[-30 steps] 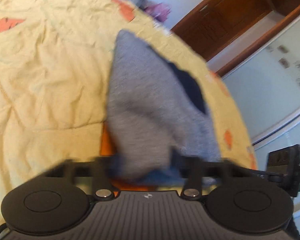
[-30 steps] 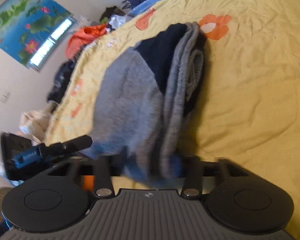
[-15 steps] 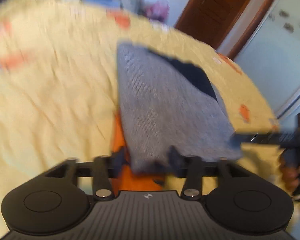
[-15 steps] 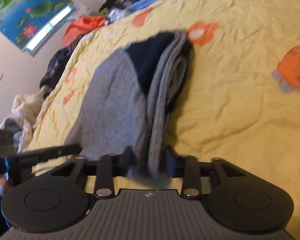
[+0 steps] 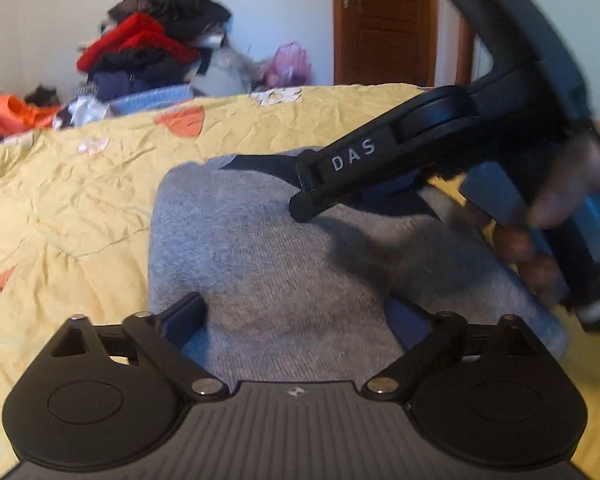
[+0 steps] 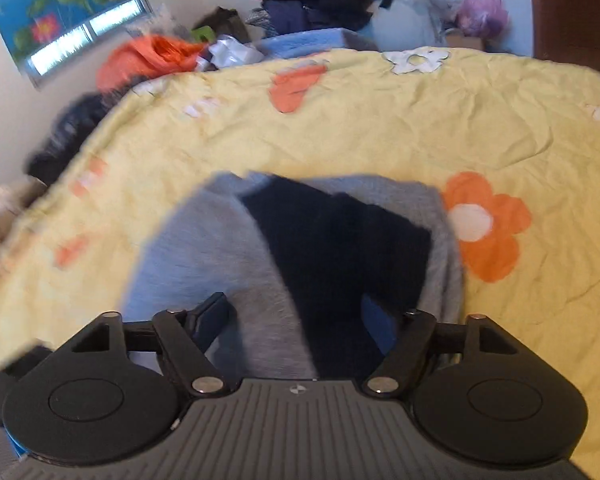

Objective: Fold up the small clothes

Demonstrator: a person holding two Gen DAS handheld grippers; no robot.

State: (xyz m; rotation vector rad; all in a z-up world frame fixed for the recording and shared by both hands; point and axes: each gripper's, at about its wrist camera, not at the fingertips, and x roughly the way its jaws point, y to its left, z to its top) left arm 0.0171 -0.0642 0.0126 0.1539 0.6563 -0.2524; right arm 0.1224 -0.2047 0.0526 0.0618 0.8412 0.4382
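A folded grey garment (image 5: 284,264) with a navy panel (image 6: 340,240) lies flat on the yellow flowered bedspread (image 5: 80,208). My left gripper (image 5: 298,314) hovers over its near edge, jaws spread wide and still opening; grey cloth shows between the fingers (image 5: 188,312) but the pads do not press on it. My right gripper (image 6: 294,318) is also opening above the garment's near edge, over the grey and navy cloth without gripping it. In the left wrist view the right gripper (image 5: 304,196) reaches in from the right above the garment, held by a hand (image 5: 540,216).
A heap of dark and red clothes (image 5: 152,48) stands behind the bed, with an orange cloth (image 6: 148,56) and a light blue bin (image 6: 308,40) beside it. A wooden door (image 5: 384,20) is at the back right. A lotus poster (image 6: 68,12) hangs on the left wall.
Both grippers were shut on the garment's edge and have let go, their jaws spreading apart. Both views rolled level and pulled back. The garment now lies flat. The right gripper entered the left view.
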